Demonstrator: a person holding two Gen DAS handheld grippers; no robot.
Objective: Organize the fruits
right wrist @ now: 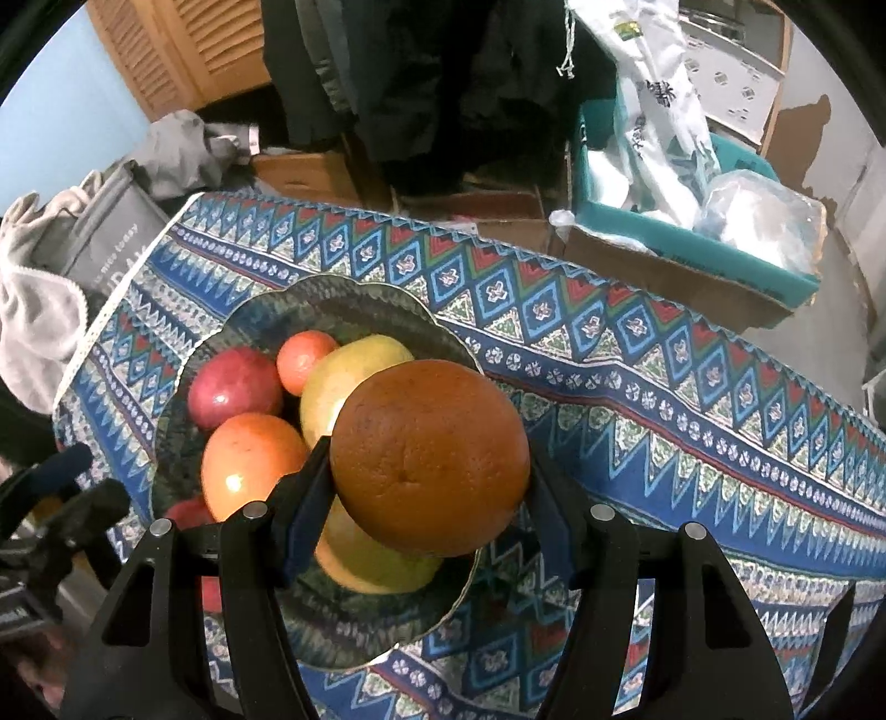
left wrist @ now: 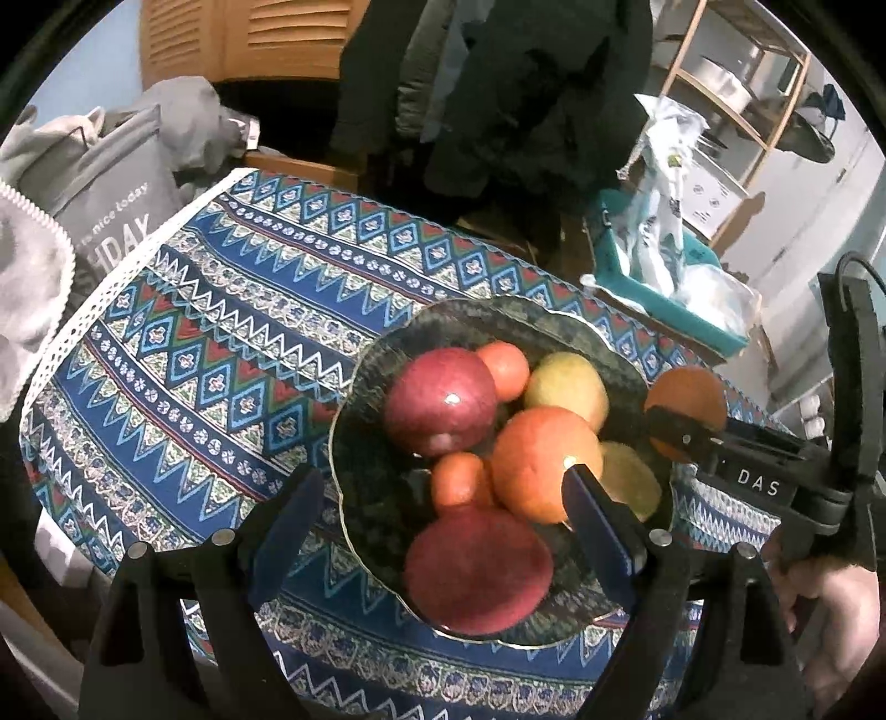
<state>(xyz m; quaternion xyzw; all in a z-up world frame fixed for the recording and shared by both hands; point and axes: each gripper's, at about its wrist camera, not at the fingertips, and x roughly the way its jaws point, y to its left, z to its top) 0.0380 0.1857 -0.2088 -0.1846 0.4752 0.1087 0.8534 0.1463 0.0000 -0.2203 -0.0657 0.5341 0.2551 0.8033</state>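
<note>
The right gripper [right wrist: 429,482], black with blue pads, is clamped on a large, dull orange [right wrist: 429,457] held above the near rim of a dark, scallop-edged glass bowl [right wrist: 354,310]; in the left wrist view the same orange [left wrist: 686,396] sits between those fingers just beyond the bowl's right edge [left wrist: 487,310], with a bare hand [left wrist: 830,620] at the lower right; the left gripper [left wrist: 437,498] stands with its jaws wide apart and nothing between its pads, hanging over the near side of the bowl; inside lie a glossy red apple [left wrist: 440,401], a blurred, matte red fruit [left wrist: 479,570] closest to the camera, a big bright orange [left wrist: 545,462], two small tangerines [left wrist: 504,368] [left wrist: 459,479], a yellow-green pear-like fruit [left wrist: 567,387] and a pale yellow fruit [left wrist: 631,479], packed touching one another; the bowl rests on a blue tablecloth [left wrist: 221,332] with red, green and white zigzag bands and a white lace edge; past the table are a teal box [right wrist: 720,260] stuffed with plastic bags, a grey printed fabric bag [left wrist: 105,205], dark hanging clothes [left wrist: 526,99] and a louvred wooden door [left wrist: 249,44].
</note>
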